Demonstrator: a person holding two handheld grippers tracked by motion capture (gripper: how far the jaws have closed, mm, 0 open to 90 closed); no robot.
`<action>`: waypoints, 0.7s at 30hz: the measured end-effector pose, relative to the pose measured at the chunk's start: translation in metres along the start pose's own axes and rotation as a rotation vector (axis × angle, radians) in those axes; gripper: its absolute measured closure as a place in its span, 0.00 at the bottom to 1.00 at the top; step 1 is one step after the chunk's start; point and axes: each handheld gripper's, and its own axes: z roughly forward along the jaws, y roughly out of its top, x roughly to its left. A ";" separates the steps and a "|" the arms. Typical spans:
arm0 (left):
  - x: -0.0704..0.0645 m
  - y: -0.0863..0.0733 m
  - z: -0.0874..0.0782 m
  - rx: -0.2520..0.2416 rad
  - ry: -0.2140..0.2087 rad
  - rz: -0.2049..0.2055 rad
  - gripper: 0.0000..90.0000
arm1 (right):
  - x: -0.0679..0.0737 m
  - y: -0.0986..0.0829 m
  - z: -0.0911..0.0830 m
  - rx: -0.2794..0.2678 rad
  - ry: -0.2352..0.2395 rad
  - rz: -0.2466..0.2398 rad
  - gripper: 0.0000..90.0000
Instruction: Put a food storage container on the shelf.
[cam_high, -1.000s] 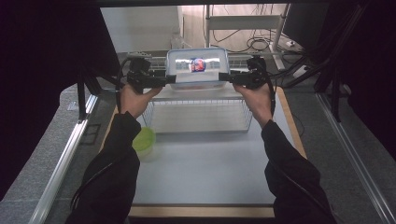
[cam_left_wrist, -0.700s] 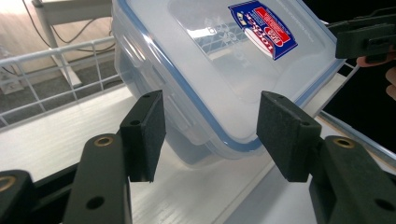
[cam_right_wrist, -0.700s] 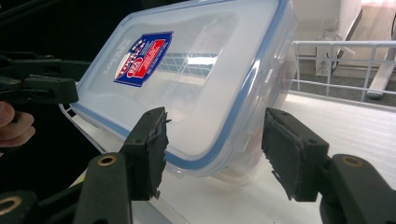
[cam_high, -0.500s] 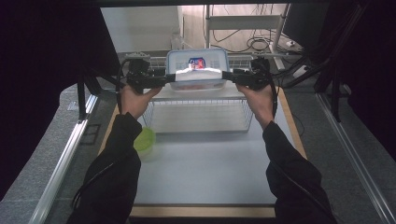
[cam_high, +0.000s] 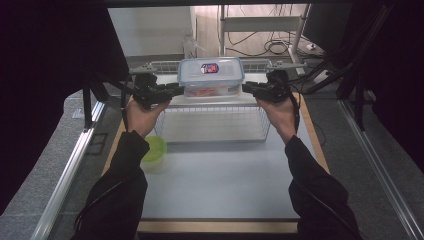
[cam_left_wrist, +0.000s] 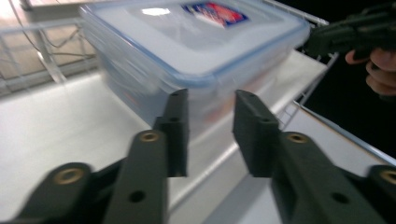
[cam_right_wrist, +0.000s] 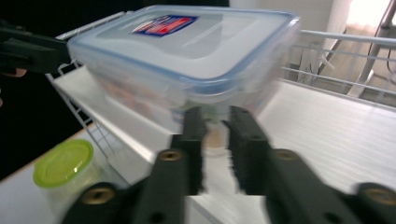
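The high view hangs above the person's side, looking forward and down over the whole surface (cam_high: 215, 190). Each gripper view rides low and close, looking inward from opposite ends (facing each other) at the lidded box (cam_high: 211, 75) (cam_left_wrist: 187, 51) (cam_right_wrist: 187, 56), which all three views share.

Box (cam_high: 211, 76) sits between the two claws — left claw (cam_high: 176, 91) at its left end, right claw (cam_high: 248, 88) at its right end, both at the box's short sides. Rack (cam_high: 215, 122) is below and just in front of the claws, box over its rear shelf. Tub (cam_high: 152, 151) stands on the table (cam_high: 220, 185) well in front of the left claw — outside the rack, beside the left forearm.
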 end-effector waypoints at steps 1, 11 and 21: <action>-0.001 -0.002 0.005 0.027 0.004 0.013 0.83 | 0.007 -0.001 0.002 0.014 0.009 -0.034 0.94; -0.001 0.001 0.023 0.041 0.040 0.019 0.90 | 0.019 0.002 0.024 0.067 -0.008 -0.098 0.98; -0.005 0.001 0.029 0.057 0.047 0.043 0.89 | 0.020 0.002 0.026 0.065 -0.006 -0.104 0.97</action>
